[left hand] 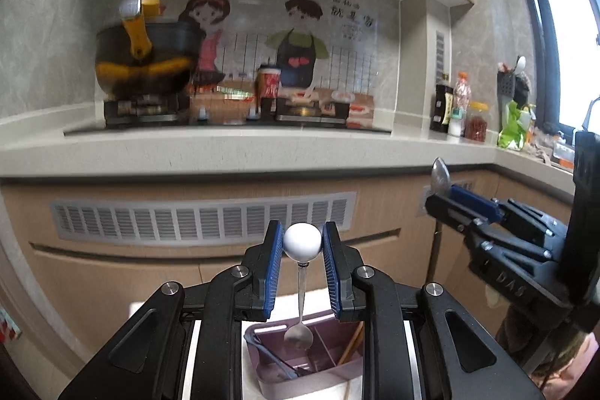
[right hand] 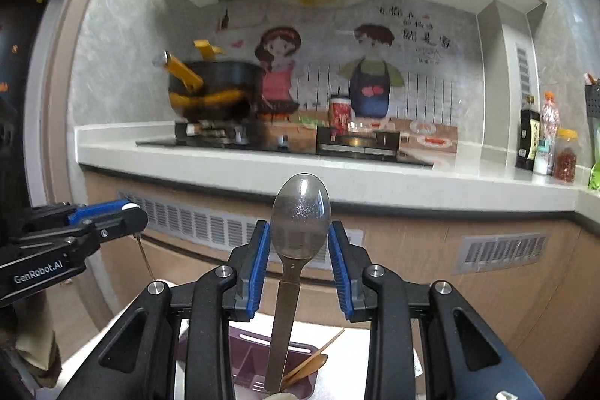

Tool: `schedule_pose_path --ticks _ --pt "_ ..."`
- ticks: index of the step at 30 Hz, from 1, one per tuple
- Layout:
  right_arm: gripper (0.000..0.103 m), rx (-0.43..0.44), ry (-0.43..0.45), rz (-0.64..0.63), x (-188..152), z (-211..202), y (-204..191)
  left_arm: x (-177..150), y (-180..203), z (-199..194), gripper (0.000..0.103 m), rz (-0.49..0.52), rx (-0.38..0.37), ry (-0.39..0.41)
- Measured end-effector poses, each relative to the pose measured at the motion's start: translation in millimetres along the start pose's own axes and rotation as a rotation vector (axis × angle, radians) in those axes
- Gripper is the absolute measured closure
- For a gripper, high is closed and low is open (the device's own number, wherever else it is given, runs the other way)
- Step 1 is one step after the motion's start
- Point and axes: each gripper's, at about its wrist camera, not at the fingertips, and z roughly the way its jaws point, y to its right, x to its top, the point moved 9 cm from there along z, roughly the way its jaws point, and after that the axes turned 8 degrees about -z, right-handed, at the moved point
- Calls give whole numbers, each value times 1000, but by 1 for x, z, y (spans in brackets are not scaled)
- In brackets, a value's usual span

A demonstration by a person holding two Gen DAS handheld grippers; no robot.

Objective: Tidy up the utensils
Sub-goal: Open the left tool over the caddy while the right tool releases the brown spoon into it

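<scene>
Left gripper (left hand: 303, 242) is clamped on the white ball end (left hand: 302, 241) of a small spoon (left hand: 299, 334), which hangs bowl-down straight over the mauve utensil caddy (left hand: 262, 368). Gripping the ball lets the shaft swing plumb, so it should self-align for a drop-in.

Right gripper (right hand: 299, 231) is pinched across the bowl of a large metal spoon (right hand: 300, 216), handle pointing down toward the same caddy (right hand: 245, 358). Handle-first looks intended, so the bowl ends up on top.

Inside the caddy: dividers, a dark utensil at the left, and wooden chopsticks (right hand: 318, 349) leaning out over the right rim.

Clearance: both spoons are above the caddy rim, and the grippers are well apart from each other. The kitchen counter (left hand: 225, 152) edge sits beyond the caddy, out of the drop path. Judgement: the main snag risk is the chopsticks, just right of the large spoon's handle tip. I can't tell which compartment either spoon lines up with.
</scene>
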Motion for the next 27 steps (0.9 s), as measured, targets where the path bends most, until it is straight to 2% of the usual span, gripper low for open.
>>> schedule_pose_path --ticks 5,13,15,17,18,20,22,27 --pt "74 -3 -88 -5 -44 42 -11 -30 -15 44 80 -43 -11 -90" --pt "74 -2 -174 11 -101 81 -21 -76 -34 82 80 -95 2 -192" --pt "73 9 -199 21 -113 87 -23 -90 -38 91 77 -104 6 -236" --pt "72 43 -236 29 -126 92 -27 -103 -42 94 58 -125 9 -268" --pt "71 57 -256 35 -132 93 -29 -108 -43 94 55 -133 10 -277" --pt "57 78 -294 39 -144 91 -31 -115 -46 90 53 -133 23 -278" --pt "46 64 -303 36 -151 83 -29 -119 -45 81 53 -125 33 -270" --pt "38 57 -344 33 -171 50 -27 -140 -48 49 53 -135 71 -279"
